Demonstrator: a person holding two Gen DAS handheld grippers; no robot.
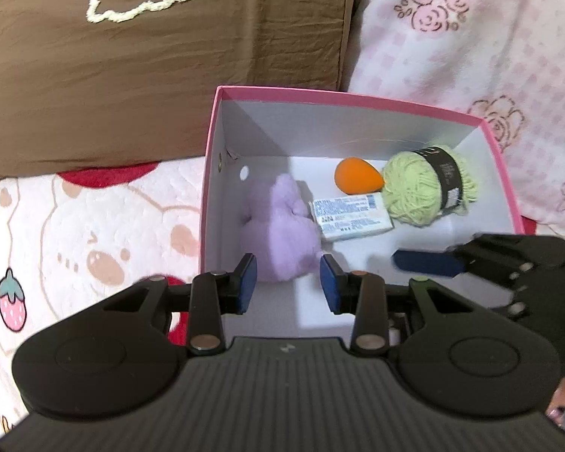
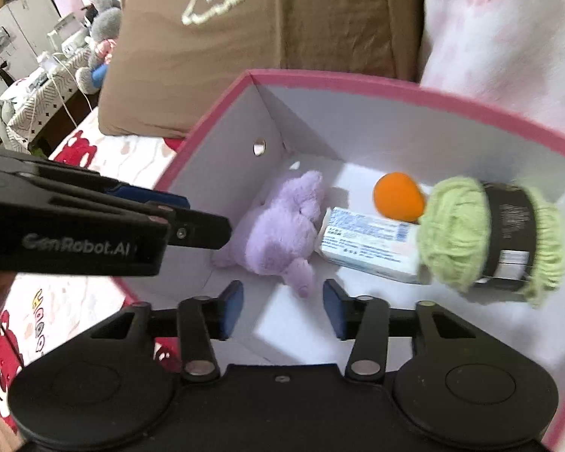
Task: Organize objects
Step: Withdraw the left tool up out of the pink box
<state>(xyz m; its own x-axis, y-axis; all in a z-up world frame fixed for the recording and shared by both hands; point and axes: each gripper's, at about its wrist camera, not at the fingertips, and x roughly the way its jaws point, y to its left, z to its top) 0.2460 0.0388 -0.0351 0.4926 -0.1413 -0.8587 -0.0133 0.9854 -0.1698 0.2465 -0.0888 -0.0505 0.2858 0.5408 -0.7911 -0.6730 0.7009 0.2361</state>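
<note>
A pink box (image 1: 342, 96) with white inside walls sits on the bed; it also shows in the right wrist view (image 2: 395, 83). Inside lie a purple plush toy (image 1: 282, 226) (image 2: 278, 229), a white printed packet (image 1: 350, 216) (image 2: 369, 243), an orange egg-shaped sponge (image 1: 356, 180) (image 2: 397, 196) and a green yarn ball with a black label (image 1: 427, 184) (image 2: 489, 229). My left gripper (image 1: 288, 282) is open and empty above the box's near left part. My right gripper (image 2: 282, 307) is open and empty over the box's near edge; it enters the left wrist view (image 1: 429, 263) from the right.
A brown pillow (image 1: 162, 56) lies behind the box on the left and a pink rose-print quilt (image 1: 471, 37) on the right. The bed sheet (image 1: 75, 233) has a cartoon bear and strawberry print. A cluttered desk with plush toys (image 2: 56, 56) stands far left.
</note>
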